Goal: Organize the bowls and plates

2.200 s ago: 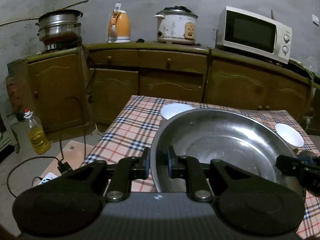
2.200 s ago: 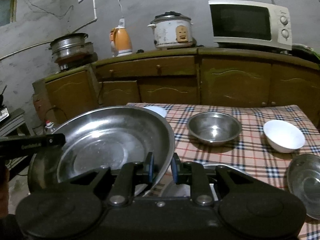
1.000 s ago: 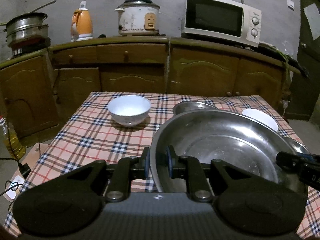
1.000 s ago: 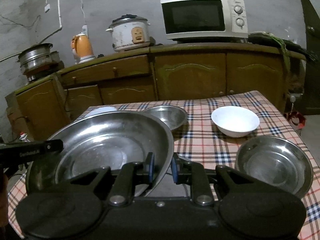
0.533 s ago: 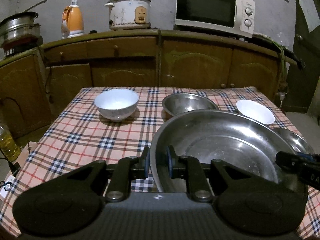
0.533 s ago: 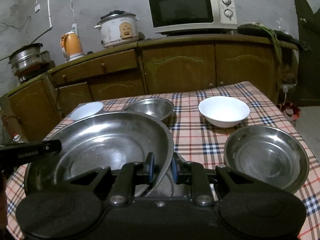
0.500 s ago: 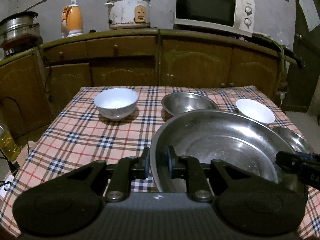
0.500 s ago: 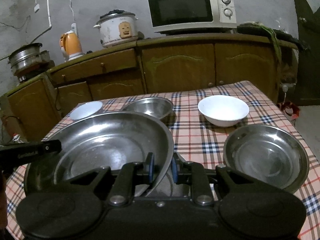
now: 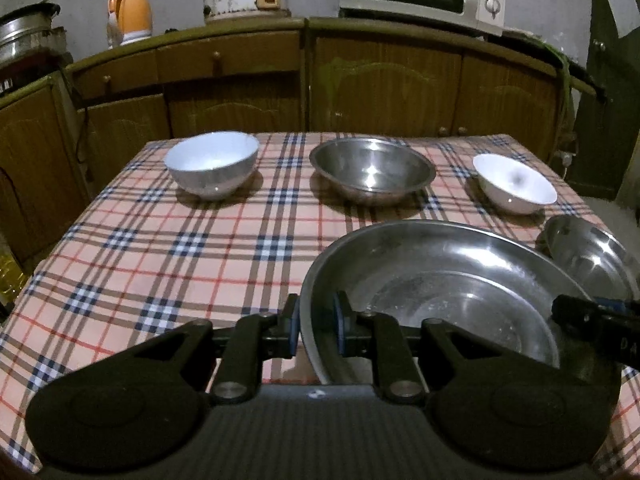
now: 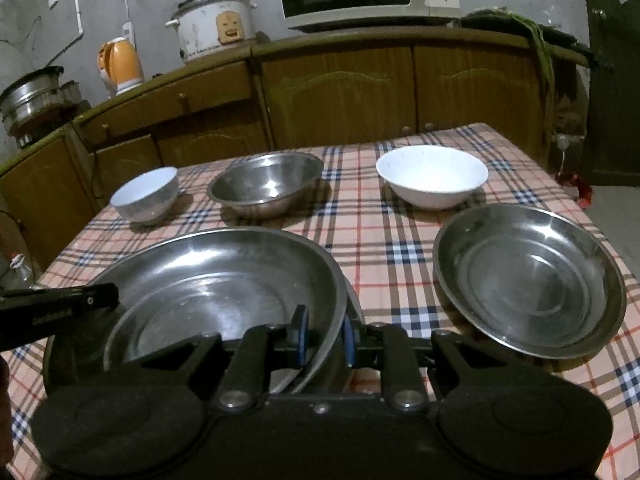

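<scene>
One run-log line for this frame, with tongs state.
left tongs: shut on large steel basin rim | right tongs: shut on opposite rim | basin: over checked table

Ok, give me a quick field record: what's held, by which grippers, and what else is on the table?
held: large steel basin
left gripper: shut on the basin's left rim
right gripper: shut on its right rim
steel plate: on the table, right of basin
steel bowl: far middle
white bowls: far left, far right
table: plaid cloth
</scene>
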The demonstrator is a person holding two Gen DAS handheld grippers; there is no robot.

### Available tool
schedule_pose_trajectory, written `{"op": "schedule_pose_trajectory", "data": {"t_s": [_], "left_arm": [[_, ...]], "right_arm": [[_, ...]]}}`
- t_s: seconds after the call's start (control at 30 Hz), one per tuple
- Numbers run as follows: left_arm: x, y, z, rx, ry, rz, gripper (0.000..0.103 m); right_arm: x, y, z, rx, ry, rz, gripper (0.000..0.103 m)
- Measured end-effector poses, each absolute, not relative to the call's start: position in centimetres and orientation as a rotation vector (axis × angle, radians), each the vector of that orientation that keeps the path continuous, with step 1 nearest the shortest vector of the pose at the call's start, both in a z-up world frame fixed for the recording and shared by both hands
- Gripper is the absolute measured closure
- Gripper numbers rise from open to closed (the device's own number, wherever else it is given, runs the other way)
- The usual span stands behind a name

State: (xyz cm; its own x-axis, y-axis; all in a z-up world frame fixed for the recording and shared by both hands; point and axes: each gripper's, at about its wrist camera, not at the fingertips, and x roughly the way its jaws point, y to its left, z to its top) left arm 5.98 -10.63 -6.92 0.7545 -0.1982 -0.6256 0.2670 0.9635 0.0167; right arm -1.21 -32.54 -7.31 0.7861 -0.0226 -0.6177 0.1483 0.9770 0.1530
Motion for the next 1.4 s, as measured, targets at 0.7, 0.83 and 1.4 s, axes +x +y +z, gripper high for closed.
{"op": "schedule_pose_trajectory", "data": {"t_s": [0.7, 0.83, 1.4], "left_arm": [[7.4, -12.1, -9.8, 0.109, 0.691, -0.285, 0.085], [8.0, -12.3, -10.1, 0.099, 0.682, -0.284, 0.085], [9.6, -12.3, -10.8, 0.08, 0.638, -0.289, 0.083]], "right_arm": [[0.4, -34.1, -10.1, 0.183, 0.685, -0.131, 0.079], [0.9, -34.3, -10.3, 0.18, 0.677, -0.13, 0.079], [2.6, -35.1, -11.5, 0.22, 0.661, -0.11, 0.079]]}}
